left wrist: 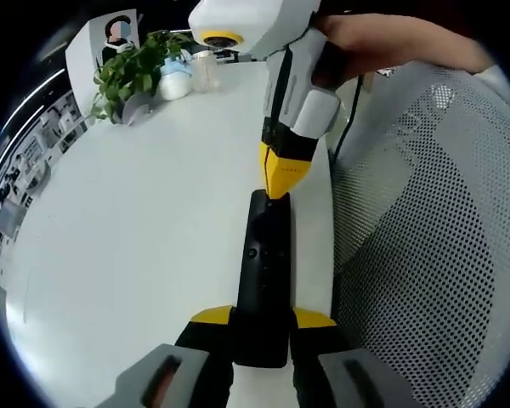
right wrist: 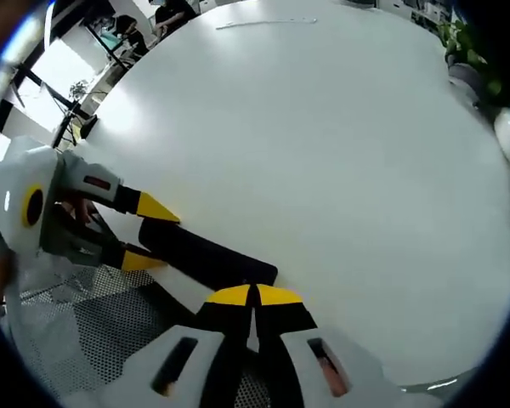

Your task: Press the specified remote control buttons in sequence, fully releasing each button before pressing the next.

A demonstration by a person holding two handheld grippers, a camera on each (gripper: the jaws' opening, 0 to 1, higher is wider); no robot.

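Nearest the lens in the left gripper view, my left gripper (left wrist: 262, 327) is clamping the near end of the remote (left wrist: 265, 272), one yellow-tipped jaw on each long side. Remote is black, slim, lying flat on the white table (left wrist: 136, 255) close to the edge by the mesh chair (left wrist: 425, 255). Long axis is running straight away from the left tongs toward the right gripper (left wrist: 280, 183).

I'm bringing the right one in from the opposite end. Its jaws are together, forming one yellow point, and that point is sitting at the far end of the remote; touching or just above, can't tell. In the right gripper view the same closed tips (right wrist: 253, 296) are lying right at the remote's end (right wrist: 206, 253), w/ the left gripper (right wrist: 140, 229) straddling the other end.

So the press is turning on this: remote's button face is lying directly under/ahead of the right tips, along their own line. Right is the pressing arm, left is just the holder. My guess: I'm on a button near the far end, and need to lift fully clear before the next one.

Count: 1 remote, 2 grippers, 1 table, 1 mesh chair, 1 potted plant (left wrist: 136, 72) w/ a few small containers (left wrist: 187, 76) beside it, well apart at the table's far side.
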